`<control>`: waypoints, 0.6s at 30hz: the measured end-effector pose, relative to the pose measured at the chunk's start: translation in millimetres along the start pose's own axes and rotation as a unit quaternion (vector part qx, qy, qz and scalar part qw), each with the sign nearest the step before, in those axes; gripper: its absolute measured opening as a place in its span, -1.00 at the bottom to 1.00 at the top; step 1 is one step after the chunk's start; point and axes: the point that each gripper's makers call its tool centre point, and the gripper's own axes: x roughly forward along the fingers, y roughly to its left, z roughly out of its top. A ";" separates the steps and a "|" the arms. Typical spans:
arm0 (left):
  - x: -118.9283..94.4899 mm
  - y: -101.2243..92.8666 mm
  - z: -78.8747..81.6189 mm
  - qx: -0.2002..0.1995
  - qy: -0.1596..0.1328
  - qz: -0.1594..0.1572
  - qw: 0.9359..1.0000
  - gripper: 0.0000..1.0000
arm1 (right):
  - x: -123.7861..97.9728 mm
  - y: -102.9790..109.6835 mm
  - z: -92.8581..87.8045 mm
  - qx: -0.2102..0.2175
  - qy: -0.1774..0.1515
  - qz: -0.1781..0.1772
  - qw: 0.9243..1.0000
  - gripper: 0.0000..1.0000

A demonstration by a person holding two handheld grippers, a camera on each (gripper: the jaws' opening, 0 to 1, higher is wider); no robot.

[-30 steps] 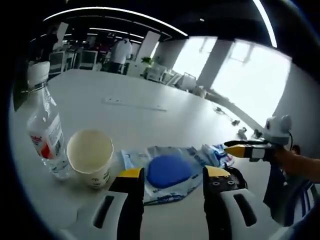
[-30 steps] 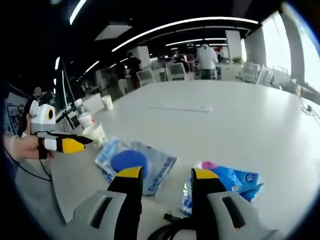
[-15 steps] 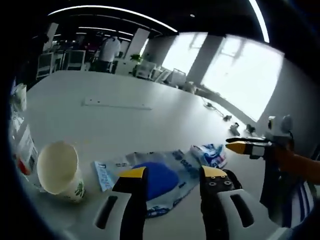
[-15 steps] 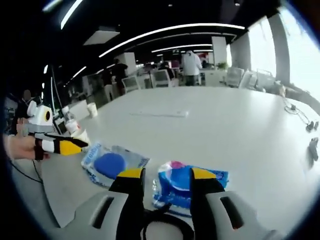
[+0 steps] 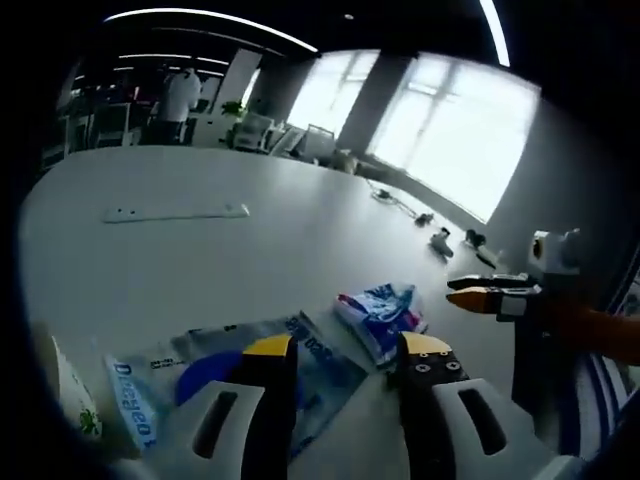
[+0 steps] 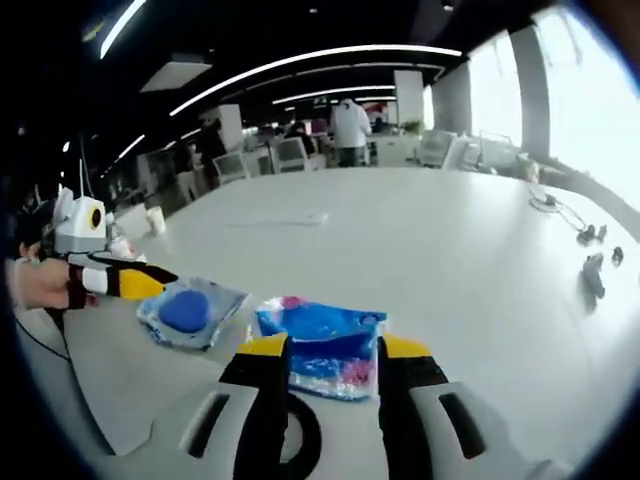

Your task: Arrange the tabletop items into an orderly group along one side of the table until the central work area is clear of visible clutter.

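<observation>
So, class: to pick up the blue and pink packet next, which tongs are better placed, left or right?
Probably the right tongs: the blue and pink packet lies just past their open tips. The left tongs hang open over the clear bag with the blue disc, the packet off to their right.

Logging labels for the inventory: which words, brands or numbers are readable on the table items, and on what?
Clear packet with the blue disc: large blue letters along its edge, too distorted to read reliably.
Blue snack packet: print too blurred.
Paper cup: green mark, unreadable.
</observation>
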 end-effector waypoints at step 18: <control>47.0 -20.5 -8.8 -0.002 0.007 -0.022 1.000 -0.52 | 28.7 -29.1 -16.5 0.012 0.020 -0.022 0.999 -0.52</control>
